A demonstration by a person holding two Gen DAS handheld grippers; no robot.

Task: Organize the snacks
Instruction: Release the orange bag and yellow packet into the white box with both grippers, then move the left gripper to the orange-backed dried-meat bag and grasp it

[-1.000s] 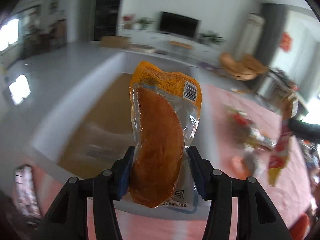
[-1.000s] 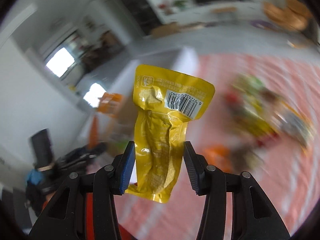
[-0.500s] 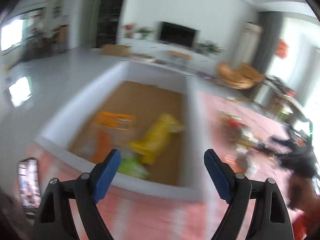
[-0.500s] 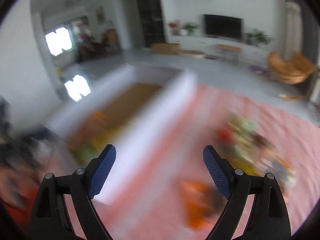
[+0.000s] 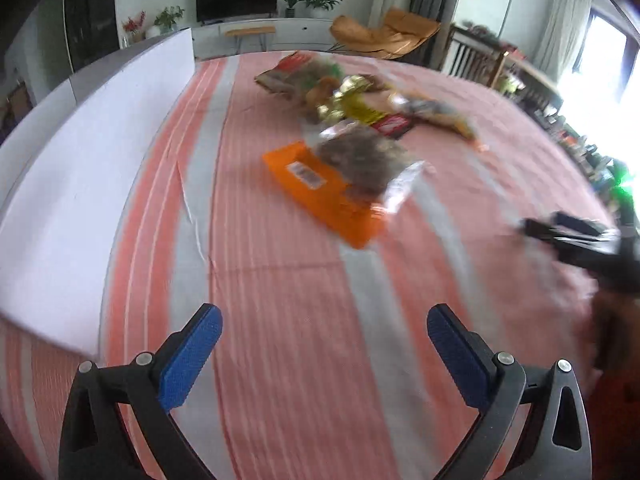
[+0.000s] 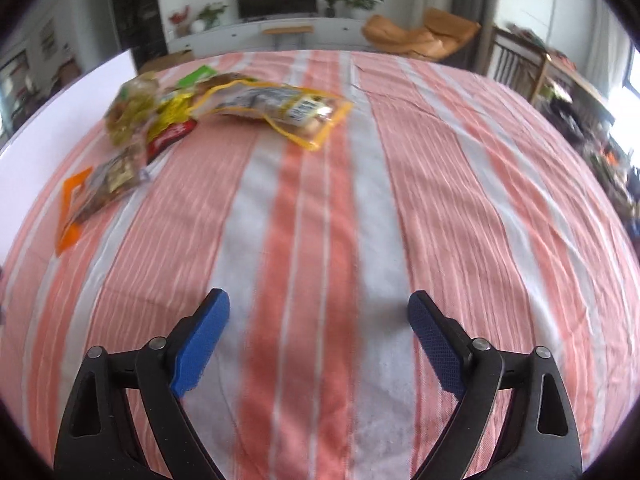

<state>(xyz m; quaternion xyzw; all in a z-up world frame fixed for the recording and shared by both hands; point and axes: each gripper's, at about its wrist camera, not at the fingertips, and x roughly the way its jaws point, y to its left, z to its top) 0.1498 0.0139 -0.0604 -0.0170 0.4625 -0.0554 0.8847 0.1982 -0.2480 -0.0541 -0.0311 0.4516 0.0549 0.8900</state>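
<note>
**Both grippers empty over the striped cloth**

Now my left gripper (image 5: 324,332) and right gripper (image 6: 318,316) both gape wide, holding nothing. Ahead, the snack pile (image 5: 360,108) lies on the tablecloth (image 6: 460,200), just right of the white box wall (image 5: 92,168).

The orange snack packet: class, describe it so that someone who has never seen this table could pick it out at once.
Start from the striped pink and white tablecloth and find the heap of snacks beside the white box wall. The orange snack packet lies flat at the heap's near edge, partly under a clear bag of brown pieces. It alone is solid orange, with a white barcode label.
</note>
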